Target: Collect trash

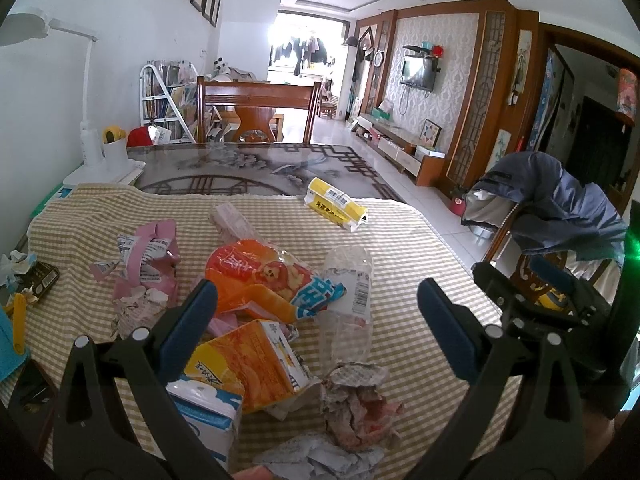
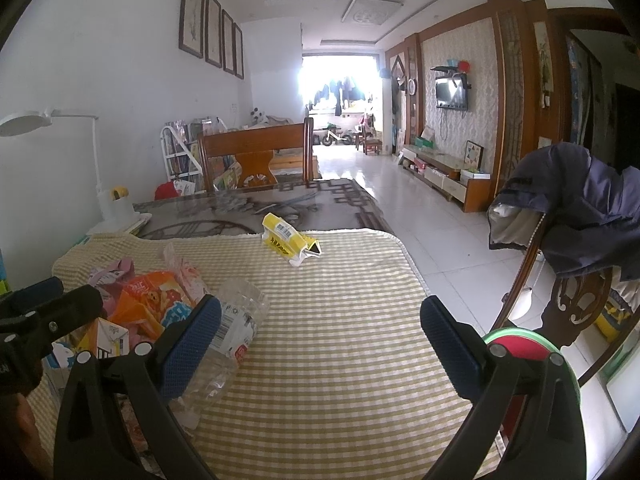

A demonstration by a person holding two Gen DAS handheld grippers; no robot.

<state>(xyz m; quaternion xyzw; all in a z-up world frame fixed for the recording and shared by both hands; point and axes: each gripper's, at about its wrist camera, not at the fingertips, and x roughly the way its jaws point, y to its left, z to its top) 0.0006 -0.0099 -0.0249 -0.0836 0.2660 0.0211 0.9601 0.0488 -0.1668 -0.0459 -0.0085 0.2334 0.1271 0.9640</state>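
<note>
Trash (image 1: 256, 280) is being shown heaped at the lower left and centre of the left wrist view, on the checked cloth (image 1: 400, 240) covering the bench (image 1: 248, 168): an orange snack bag (image 1: 256, 276), a crushed clear bottle (image 1: 348, 300), an orange carton (image 1: 248, 368), crumpled paper (image 1: 352, 404) and pink wrappers (image 1: 148, 256). A yellow carton (image 1: 334, 204) is being seen lying apart, upper centre, at the cloth's far edge. The left hand-held gripper (image 1: 316, 304) is being held spread above the heap, gripping nothing, while the right hand-held gripper (image 2: 320, 320) is likewise being held spread, its left finger just beside the bottle (image 2: 236, 320).
</note>
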